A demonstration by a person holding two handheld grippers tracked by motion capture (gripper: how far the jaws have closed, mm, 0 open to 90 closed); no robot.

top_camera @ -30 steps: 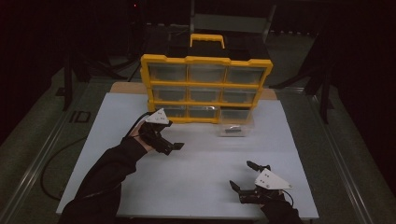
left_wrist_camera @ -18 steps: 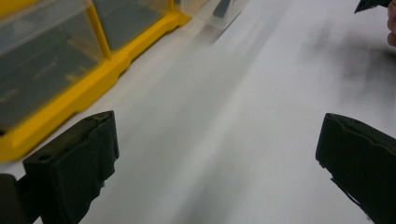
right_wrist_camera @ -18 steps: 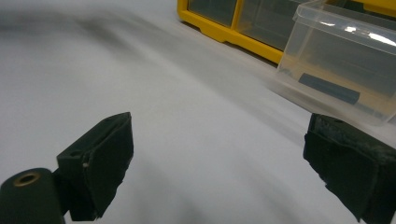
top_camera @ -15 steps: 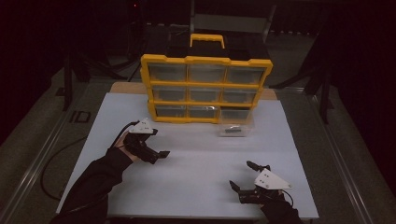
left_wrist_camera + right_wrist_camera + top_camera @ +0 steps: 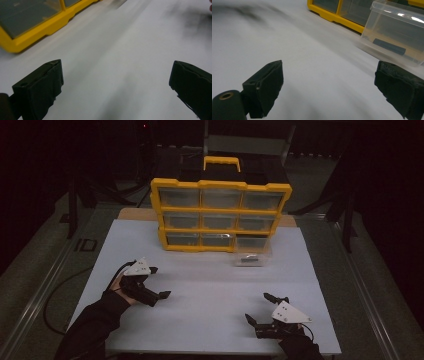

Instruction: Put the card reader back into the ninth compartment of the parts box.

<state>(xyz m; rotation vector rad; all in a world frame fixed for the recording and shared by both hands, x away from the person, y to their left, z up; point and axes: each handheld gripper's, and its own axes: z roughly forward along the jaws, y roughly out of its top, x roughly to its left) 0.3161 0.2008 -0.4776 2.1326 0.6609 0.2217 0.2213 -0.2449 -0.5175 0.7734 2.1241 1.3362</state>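
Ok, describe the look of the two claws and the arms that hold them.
Each claw, left and right, has two blocky black jaws and a pale grey three-cornered plate on top. A dark cable trails from the left one. Both forearms wear black sleeves.

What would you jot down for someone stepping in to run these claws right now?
Left claw: open, empty, above the white table at front left.
Right claw: open, empty, low at front right.
Yellow drawer organizer stands at the back. Its bottom-right clear drawer is pulled out onto the table in front of it, with a small dark part inside.
Done: drawer is out.
Left: probably deal with the part and slide the drawer back; neither claw touches it yet.
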